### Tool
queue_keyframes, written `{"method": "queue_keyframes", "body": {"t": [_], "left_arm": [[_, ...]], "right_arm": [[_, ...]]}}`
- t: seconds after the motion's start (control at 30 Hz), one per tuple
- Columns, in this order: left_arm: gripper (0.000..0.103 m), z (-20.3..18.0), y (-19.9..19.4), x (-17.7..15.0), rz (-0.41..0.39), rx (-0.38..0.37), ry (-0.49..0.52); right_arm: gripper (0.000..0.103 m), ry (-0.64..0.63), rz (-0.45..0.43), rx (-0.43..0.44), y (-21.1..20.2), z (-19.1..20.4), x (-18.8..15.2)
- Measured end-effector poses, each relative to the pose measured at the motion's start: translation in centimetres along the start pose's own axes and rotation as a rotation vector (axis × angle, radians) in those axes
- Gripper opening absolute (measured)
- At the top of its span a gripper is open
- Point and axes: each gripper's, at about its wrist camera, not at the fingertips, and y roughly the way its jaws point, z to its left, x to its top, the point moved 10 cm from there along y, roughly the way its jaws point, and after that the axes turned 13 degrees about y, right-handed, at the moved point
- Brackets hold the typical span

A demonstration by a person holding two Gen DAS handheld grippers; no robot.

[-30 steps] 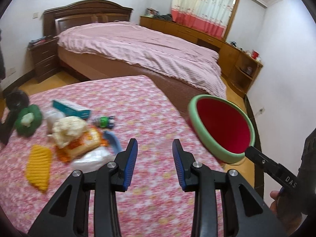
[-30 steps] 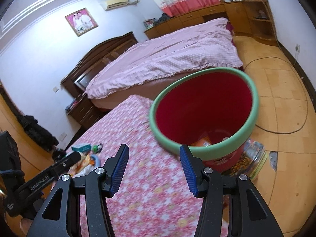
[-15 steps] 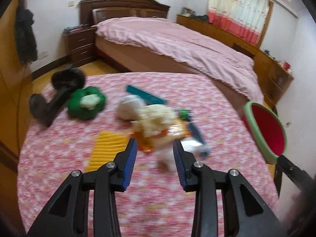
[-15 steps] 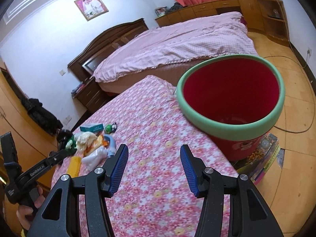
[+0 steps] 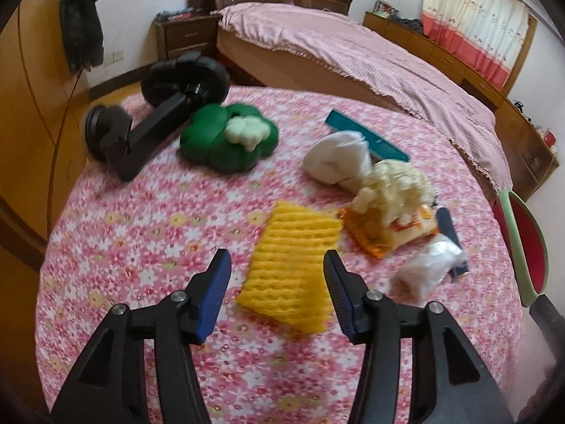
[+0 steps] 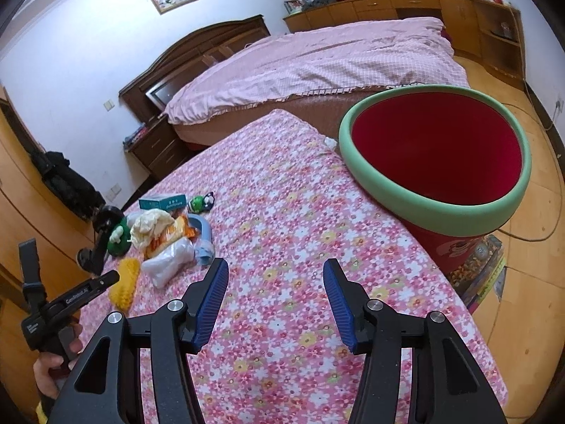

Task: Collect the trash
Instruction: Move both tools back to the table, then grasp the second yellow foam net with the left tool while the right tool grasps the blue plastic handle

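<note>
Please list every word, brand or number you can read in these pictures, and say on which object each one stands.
"GenRobot.AI": on the side of the left gripper, seen from the right wrist.
Teal box: white print, too small to read.
Orange snack wrapper: print blurred, unreadable.
Red bin: a printed picture, no readable words.

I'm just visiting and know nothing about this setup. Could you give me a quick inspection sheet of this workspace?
Surface: table under a pink floral cloth.
Job's things: yellow foam net, orange wrapper, clear bag, white wads, teal box; red bin beside the table.
Clutter: green plush, black stand.
Grippers: left gripper jaws just widened, open over the net; right gripper open, nothing between.
Cables: cord on floor.
Surroundings: bed, curtains.
</note>
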Motion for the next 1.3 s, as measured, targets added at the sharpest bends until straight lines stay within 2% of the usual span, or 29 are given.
{"method": "queue_keyframes", "body": {"t": [0.13,0.37,0.77,1.0,1.3], "left_arm": [[0.054,0.2,1.1,-0.8,0.021,-0.022,-0.028],[0.054,-0.6,1.3,-0.6,-0.011,-0.040,-0.030],[0.054,-1.1,1.7,-0.3,-0.058,-0.005,-0.004],[0.054,-1.3,1.7,-0.2,-0.085,-0.032,0.004],[0.042,-1.8,1.6,-0.2,-0.103,-0.083,0.008]], "right_arm": [[0.057,-0.021,0.011,-0.004,0.6,0.8,-0.2],[0.057,-0.101,0.040,0.005,2.4,3.6,-0.3],[0.057,-0.217,0.101,0.030,7.0,7.9,-1.2],[0.040,-0.216,0.148,0.031,9.6,8.4,-1.6],[0.026,-0.185,0.167,0.028,11.7,7.8,-2.2]]}}
